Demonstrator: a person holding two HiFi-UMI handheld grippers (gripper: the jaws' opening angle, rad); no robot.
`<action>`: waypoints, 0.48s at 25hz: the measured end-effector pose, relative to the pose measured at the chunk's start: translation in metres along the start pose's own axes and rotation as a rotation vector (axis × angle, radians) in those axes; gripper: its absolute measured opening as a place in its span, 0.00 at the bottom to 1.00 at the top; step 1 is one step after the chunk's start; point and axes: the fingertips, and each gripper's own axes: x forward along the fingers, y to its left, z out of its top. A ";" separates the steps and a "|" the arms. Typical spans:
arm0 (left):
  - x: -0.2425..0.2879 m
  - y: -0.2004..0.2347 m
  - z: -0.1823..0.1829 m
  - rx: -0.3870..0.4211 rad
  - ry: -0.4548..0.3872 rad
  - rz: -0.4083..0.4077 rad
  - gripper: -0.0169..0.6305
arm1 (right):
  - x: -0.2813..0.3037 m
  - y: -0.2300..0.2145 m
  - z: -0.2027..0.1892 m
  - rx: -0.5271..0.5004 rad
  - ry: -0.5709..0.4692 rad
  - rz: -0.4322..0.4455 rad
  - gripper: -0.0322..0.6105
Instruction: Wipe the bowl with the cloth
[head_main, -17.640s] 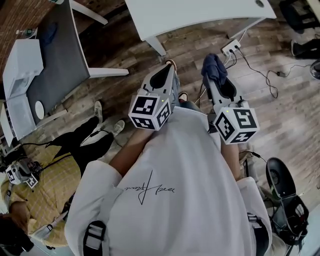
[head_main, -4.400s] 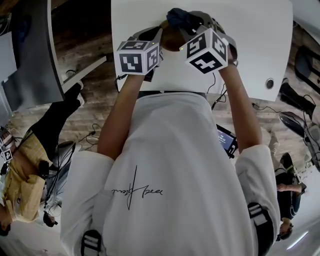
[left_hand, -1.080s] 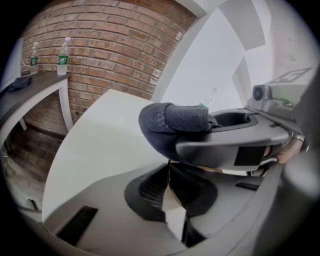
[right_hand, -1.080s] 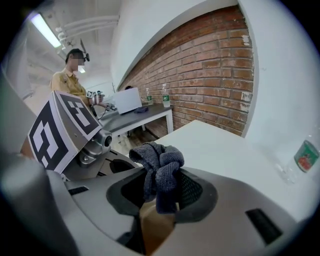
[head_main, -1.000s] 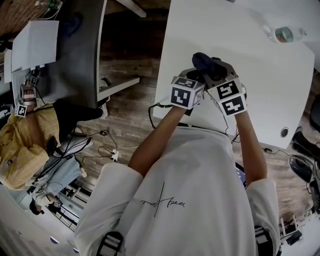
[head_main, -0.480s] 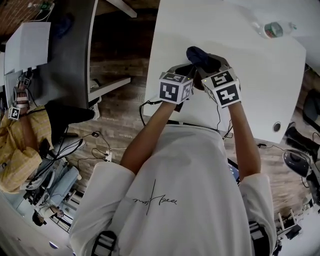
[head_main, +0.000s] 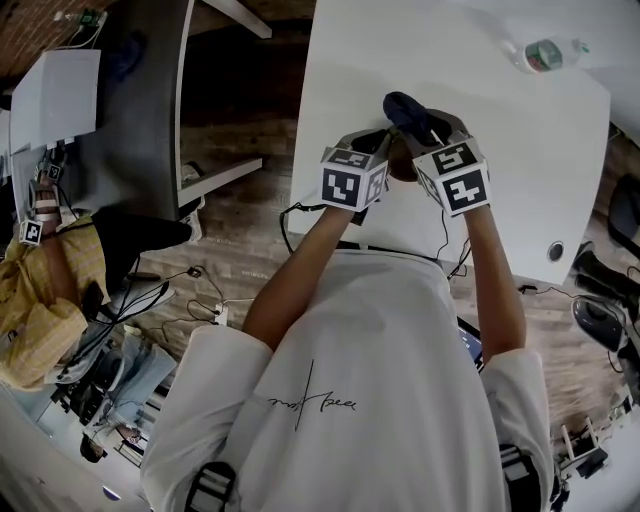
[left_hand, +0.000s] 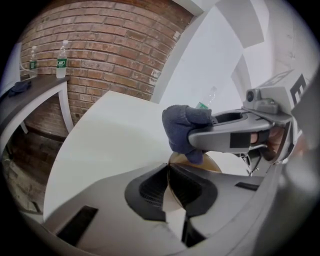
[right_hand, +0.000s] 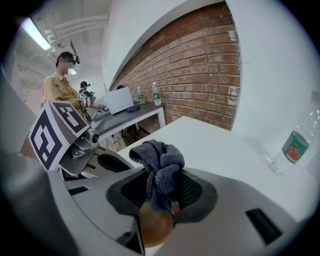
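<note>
Over the near part of the white table (head_main: 520, 130), my left gripper (head_main: 383, 143) is shut on the rim of a brown bowl (head_main: 403, 166) and holds it tilted in the air. In the left gripper view the rim runs between the pads (left_hand: 168, 170), with the bowl (left_hand: 202, 163) showing beyond them. My right gripper (head_main: 417, 122) is shut on a bunched dark blue cloth (head_main: 404, 107). That cloth (right_hand: 159, 167) hangs from its jaws onto the bowl (right_hand: 154, 226). The cloth (left_hand: 183, 128) rests on the bowl's upper edge.
A plastic bottle (head_main: 546, 52) lies on the far right of the table; a cable hole (head_main: 555, 250) is near its right front edge. A grey desk (head_main: 150, 90) stands to the left, across a wooden floor gap. A person in yellow (head_main: 40, 300) is at far left.
The right gripper with the cloth has shifted slightly to the right over the bowl. The left gripper keeps its hold on the bowl, barely moved.
</note>
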 end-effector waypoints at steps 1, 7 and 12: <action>0.000 -0.001 0.000 0.002 -0.001 -0.002 0.04 | -0.001 -0.002 -0.001 0.000 0.002 -0.006 0.22; -0.001 0.000 0.001 0.024 0.003 0.007 0.04 | -0.005 -0.007 -0.005 0.027 -0.001 -0.012 0.22; 0.000 -0.004 0.001 0.045 -0.005 0.017 0.04 | -0.011 -0.010 -0.009 0.046 -0.007 -0.024 0.22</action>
